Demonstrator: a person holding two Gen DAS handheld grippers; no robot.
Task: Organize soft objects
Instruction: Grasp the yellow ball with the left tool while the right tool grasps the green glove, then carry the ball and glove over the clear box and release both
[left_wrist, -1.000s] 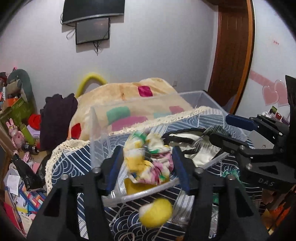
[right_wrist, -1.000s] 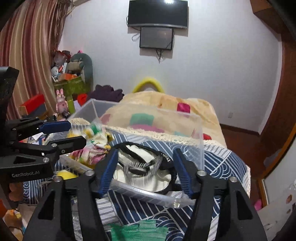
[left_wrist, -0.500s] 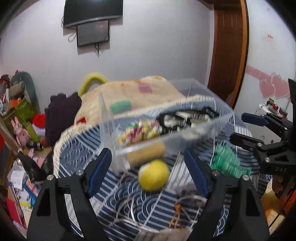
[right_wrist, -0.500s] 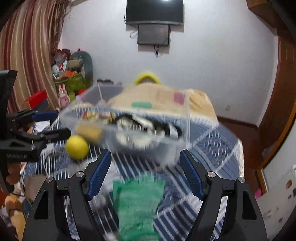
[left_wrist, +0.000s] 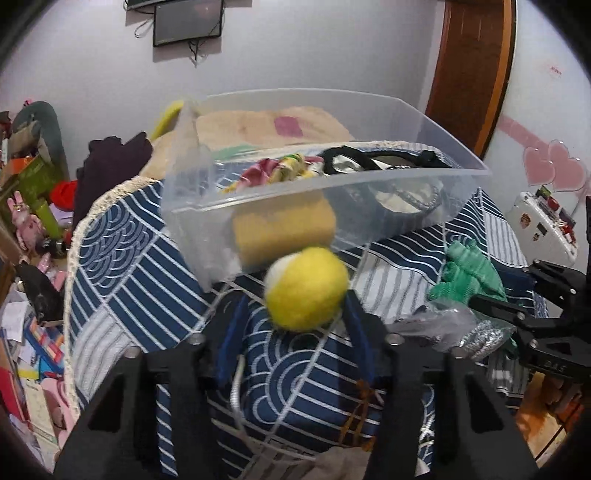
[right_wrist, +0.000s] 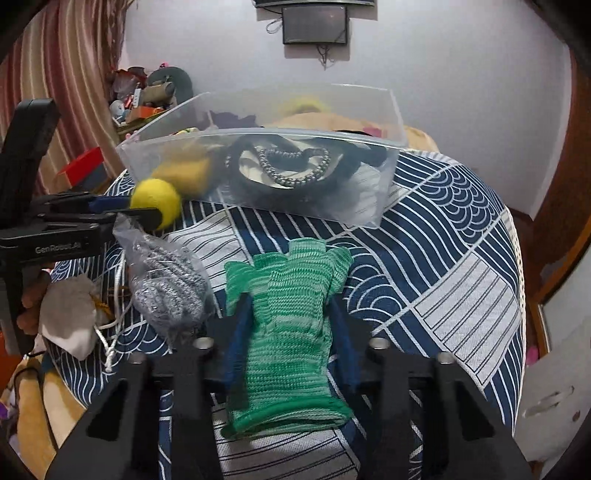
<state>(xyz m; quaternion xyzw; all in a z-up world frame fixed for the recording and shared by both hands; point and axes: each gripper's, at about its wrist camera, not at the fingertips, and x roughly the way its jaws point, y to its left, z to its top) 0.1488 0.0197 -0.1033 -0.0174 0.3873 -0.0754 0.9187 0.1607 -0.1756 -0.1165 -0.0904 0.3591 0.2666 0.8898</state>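
Note:
A clear plastic bin (left_wrist: 424, 122) (right_wrist: 391, 110) stands on the blue patterned cloth and holds a floral cloth (left_wrist: 280, 170), a yellow sponge (left_wrist: 284, 225) and a black item with beads (right_wrist: 295, 162). My left gripper (left_wrist: 295, 306) has its fingers close on both sides of a yellow ball (left_wrist: 306, 288) (right_wrist: 157, 201) in front of the bin. My right gripper (right_wrist: 290, 306) has its fingers on either side of a green knitted glove (right_wrist: 291, 332) (left_wrist: 469, 269) lying on the cloth.
A bagged grey knitted item (right_wrist: 166, 284) lies left of the glove. A white cloth (right_wrist: 66, 314) and cord (left_wrist: 236, 398) lie at the near left. A quilt (left_wrist: 258, 125) lies behind the bin; clutter (left_wrist: 29, 184) fills the left side of the room.
Both grippers drew back from the bin and dropped lower. The left fingers narrowed around the yellow ball. The right fingers narrowed around the green glove.

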